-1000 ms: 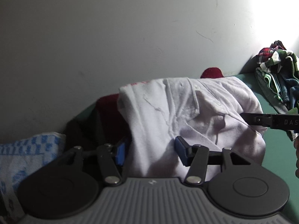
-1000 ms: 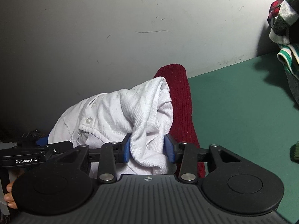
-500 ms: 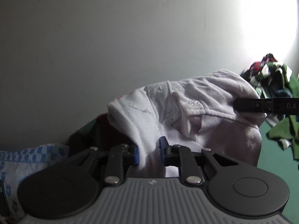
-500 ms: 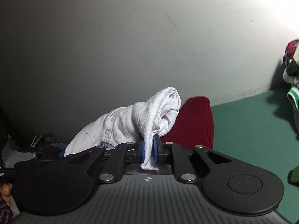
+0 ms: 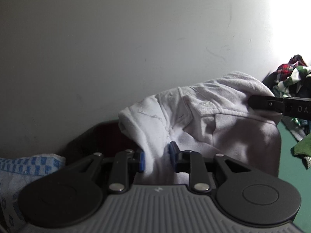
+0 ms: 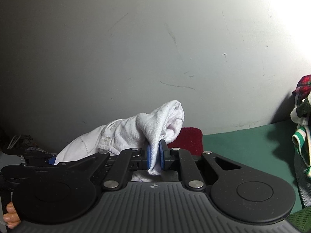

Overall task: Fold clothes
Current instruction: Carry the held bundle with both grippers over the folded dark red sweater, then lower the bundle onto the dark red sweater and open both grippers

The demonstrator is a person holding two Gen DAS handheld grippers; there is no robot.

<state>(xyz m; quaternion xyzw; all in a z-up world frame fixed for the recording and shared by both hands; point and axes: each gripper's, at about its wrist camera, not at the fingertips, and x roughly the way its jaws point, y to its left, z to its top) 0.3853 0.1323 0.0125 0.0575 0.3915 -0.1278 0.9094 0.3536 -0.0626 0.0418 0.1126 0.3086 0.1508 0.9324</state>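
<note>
1. White shirt (image 5: pixel 204 124): buttoned, collared knit, held up off the green table (image 6: pixel 243 141) in front of the grey wall (image 5: pixel 136 38), slung between both grippers.
2. Right gripper (image 6: pixel 155 156): blue pads pressed nearly together, pinching a bunched fold of the shirt; cloth tail hangs below the pads.
3. Left gripper (image 5: pixel 156 158): jaws opening, shirt cloth between them; pads look to touch the fabric both sides, though shadow makes the contact hard to confirm.
4. Handling: soft, light, limp; sags and bunches wherever unsupported, won't slip easily on the rubber pads, not fragile. Buttons are the only hard bits.
5. Best hold, judged: shoulder seams or hem corners, one layer each, pulled apart so it hangs flat. The present bunched pinch will probably twist the fold.
6. Around: red knit garment (image 6: pixel 191 139) directly under/behind the shirt; blue checked cloth (image 5: pixel 29 167) at the left; pile of plaid and green-striped clothes (image 6: pixel 301 120) at the right.
7. In the way: the red knit sits where the shirt would be laid; clear table lies between it and the pile.
</note>
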